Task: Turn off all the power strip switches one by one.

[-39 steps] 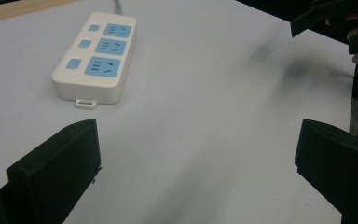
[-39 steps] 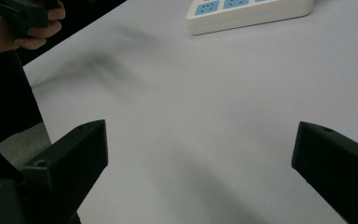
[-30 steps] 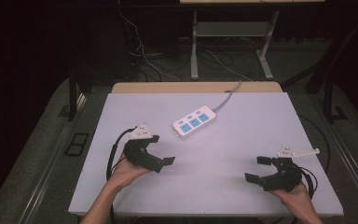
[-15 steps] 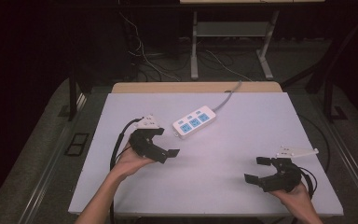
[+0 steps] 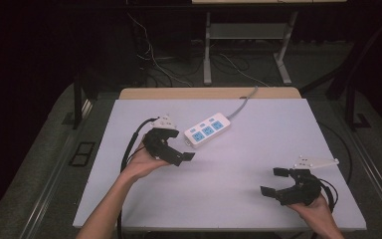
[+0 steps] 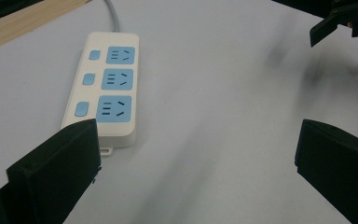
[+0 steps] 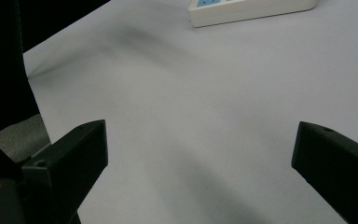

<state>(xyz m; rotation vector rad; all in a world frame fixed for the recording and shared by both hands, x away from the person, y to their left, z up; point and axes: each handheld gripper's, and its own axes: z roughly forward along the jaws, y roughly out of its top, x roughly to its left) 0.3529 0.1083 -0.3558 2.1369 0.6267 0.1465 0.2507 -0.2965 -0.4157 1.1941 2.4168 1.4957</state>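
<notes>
While both grippers are hovering with fingers spread wide and holding nothing, the white power strip (image 5: 207,130) is lying toward the far middle of the surface (image 5: 238,194), its long axis running from 8 to 2 o'clock. The left gripper (image 5: 186,157) is sitting just beside its near end, the strip lying at 1 o'clock from those fingers. The right gripper (image 5: 273,181) is resting well apart at 4 o'clock, so the left hand is likely reaching first.

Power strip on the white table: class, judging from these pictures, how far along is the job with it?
Done: nothing shows as done; the power strip lies flat on the table, sockets empty. In hand: the left gripper sits beside the strip's near end, jaws open, not touching it. Left: any grasp or move of the strip; the right gripper waits open and empty near the table's front right corner.
</notes>
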